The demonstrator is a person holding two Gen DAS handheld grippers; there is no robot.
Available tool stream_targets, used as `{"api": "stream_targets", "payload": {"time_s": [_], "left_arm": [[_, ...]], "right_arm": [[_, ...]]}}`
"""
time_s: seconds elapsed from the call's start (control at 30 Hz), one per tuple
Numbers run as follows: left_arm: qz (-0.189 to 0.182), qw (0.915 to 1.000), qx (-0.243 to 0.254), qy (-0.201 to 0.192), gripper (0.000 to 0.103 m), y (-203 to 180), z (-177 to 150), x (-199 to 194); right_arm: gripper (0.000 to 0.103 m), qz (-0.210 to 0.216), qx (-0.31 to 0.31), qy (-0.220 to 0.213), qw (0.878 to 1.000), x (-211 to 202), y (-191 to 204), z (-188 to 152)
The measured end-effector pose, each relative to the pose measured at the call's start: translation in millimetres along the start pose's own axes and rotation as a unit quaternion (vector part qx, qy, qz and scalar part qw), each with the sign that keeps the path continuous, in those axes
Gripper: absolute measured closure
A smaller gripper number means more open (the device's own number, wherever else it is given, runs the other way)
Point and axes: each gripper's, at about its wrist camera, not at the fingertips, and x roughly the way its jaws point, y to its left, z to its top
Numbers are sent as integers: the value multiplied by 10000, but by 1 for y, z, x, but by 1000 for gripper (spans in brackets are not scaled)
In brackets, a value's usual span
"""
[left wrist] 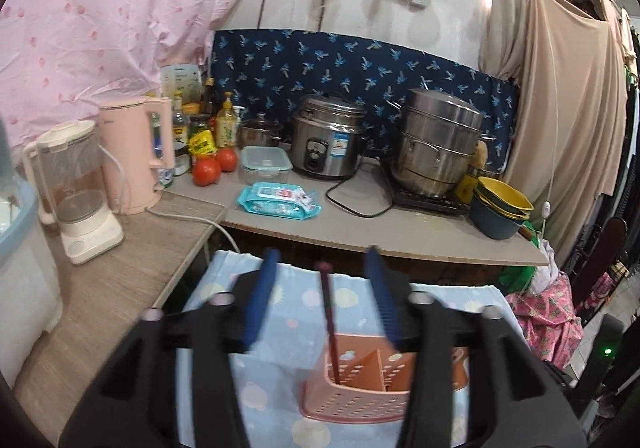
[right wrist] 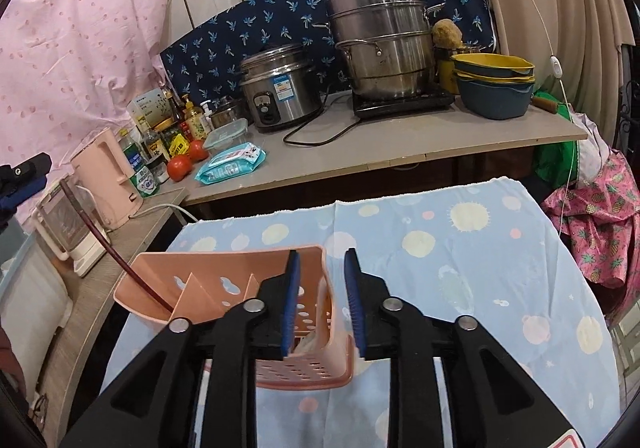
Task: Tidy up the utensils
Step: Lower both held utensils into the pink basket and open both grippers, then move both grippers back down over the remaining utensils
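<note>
While the pink utensil caddy (right wrist: 240,300) sits lower centre on the blue cloth (right wrist: 460,248), one dark chopstick (left wrist: 330,320) leans in its end compartment. Left gripper (left wrist: 324,288): jaws spread, nothing held. Right gripper (right wrist: 322,300): jaws astride caddy wall, contact unclear. Risk: light caddy tipping if nudged, spilling chopstick.

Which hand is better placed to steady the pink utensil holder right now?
Right, probably. The right tool is open, straddling a side wall of the holder, so closing would grip it. The left tool is open, up near the chopstick.
</note>
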Motion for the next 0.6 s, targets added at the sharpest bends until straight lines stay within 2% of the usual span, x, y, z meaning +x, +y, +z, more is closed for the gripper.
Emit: {"api": "stream_targets", "payload": {"time_s": [0.2,0.27,0.4,0.6], "left_arm": [[173,9995,197,150,47,12,-23,-28],[227,9990,261,281,47,17,-37,-39],[344,9968,287,660,46,33,-78,-61],[434,9899,206,1332,46,59,-149,-89]], "right_arm": [[71,72,-23,-22,10000,-37,-1,-13],[66,76,-63,-1,10000,-54,-1,-24],[65,22,-219,163,9996,-85,-2,-60],[64,-146,-300,573,9978,-129,-11,-131]]}}
